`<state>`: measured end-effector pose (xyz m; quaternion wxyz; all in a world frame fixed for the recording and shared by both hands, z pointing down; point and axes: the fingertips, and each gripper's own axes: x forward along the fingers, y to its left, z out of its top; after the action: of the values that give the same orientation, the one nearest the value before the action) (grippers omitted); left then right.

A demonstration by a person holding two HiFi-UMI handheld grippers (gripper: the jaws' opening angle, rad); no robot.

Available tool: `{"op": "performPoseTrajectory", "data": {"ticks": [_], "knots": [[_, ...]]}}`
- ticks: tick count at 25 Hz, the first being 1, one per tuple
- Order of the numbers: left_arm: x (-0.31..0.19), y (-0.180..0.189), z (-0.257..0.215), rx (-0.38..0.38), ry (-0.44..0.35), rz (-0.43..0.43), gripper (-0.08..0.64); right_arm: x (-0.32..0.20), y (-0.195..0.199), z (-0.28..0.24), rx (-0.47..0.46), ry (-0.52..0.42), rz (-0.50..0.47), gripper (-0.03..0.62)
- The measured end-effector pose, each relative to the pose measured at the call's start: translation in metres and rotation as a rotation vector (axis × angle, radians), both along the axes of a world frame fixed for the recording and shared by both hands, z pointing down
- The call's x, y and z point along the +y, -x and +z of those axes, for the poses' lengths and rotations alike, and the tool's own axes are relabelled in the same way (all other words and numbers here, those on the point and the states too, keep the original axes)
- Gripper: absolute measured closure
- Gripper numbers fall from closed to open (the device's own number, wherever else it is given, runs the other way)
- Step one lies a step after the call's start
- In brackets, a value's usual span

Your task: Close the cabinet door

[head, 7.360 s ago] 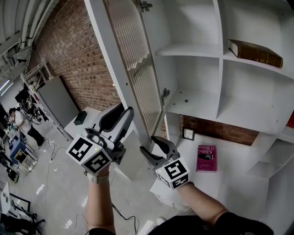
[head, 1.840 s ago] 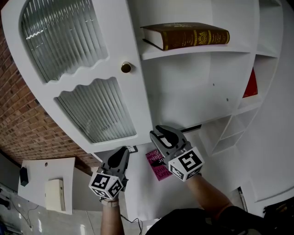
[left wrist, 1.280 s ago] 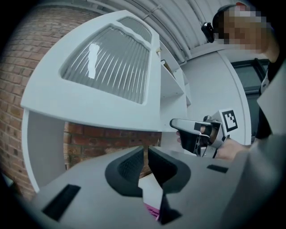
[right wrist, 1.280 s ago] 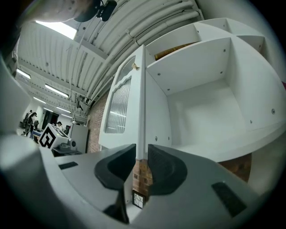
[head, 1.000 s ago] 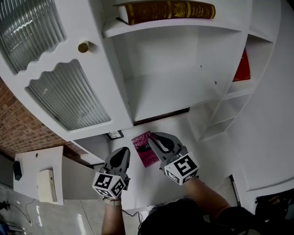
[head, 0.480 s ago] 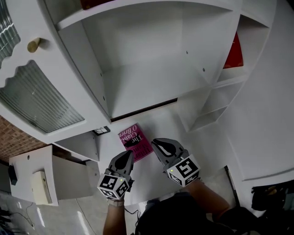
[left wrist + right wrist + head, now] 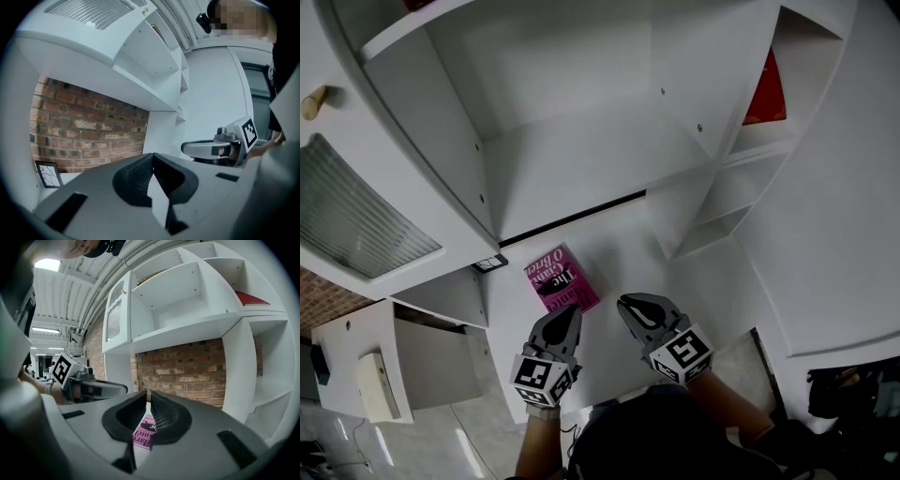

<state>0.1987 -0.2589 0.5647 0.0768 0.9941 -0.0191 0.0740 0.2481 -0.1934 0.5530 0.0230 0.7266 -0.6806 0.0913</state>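
The white cabinet door (image 7: 356,220), with ribbed glass and a brass knob (image 7: 312,101), covers the cabinet's left compartment. In the right gripper view the door (image 7: 115,317) looks flush with the cabinet front. My left gripper (image 7: 562,326) and right gripper (image 7: 645,314) hang side by side low over the white counter (image 7: 628,258), well below the door and touching nothing. Both are shut and empty: the left gripper (image 7: 152,160) and the right gripper (image 7: 148,397) each show pads together with nothing between.
A pink book (image 7: 561,278) lies on the counter just ahead of the left gripper. A small framed picture (image 7: 490,263) leans against the brick wall (image 7: 187,366). A red book (image 7: 763,90) rests on a right-hand shelf. A low white side unit (image 7: 356,370) stands at the left.
Both grippers have sunk toward the counter and come nearer the person. The door, knob and upper shelf have slid toward the top left of the head view; the brown book has left it.
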Motion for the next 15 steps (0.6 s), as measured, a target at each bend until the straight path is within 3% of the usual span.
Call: {"op": "performPoseTrajectory", "data": {"ticks": [15], "knots": [[0.019, 0.0, -0.005, 0.008, -0.059, 0.009, 0.551, 0.014, 0.005, 0.0, 0.022, 0.008, 0.007, 0.552]]}}
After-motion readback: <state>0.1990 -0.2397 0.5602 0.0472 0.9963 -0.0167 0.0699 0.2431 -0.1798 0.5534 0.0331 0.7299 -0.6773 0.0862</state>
